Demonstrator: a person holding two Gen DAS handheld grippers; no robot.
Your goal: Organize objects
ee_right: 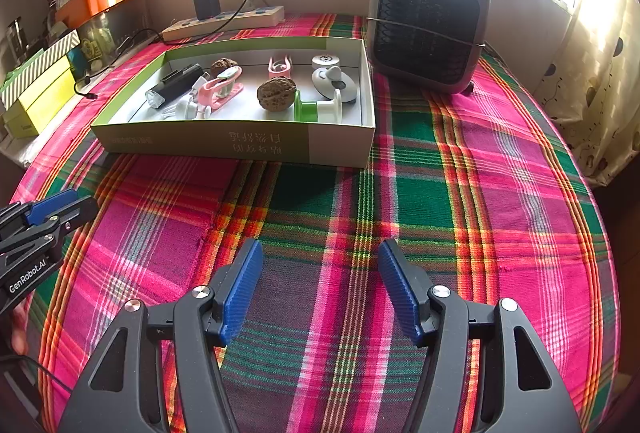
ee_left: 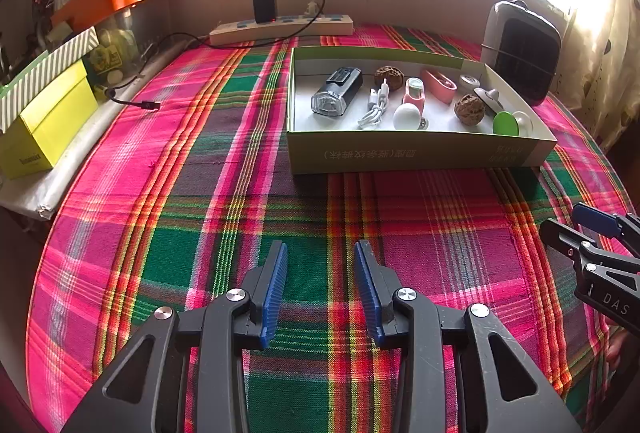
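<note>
Pink, green and orange plaid tablecloth [ee_right: 460, 193]. On it, pale green cardboard box [ee_right: 240, 143]; inside, brown wrinkled walnut [ee_right: 277, 93], beside green-and-white plastic spool [ee_right: 316, 109].

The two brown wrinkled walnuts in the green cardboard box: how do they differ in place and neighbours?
One brown wrinkled walnut lies near the front of the green cardboard box, beside the green-and-white spool. The other walnut sits at the back wall, partly hidden behind the pink-and-white gadget, and looks smaller from here. Both are brown, wrinkled, roundish and lie loose on the box floor.
</note>
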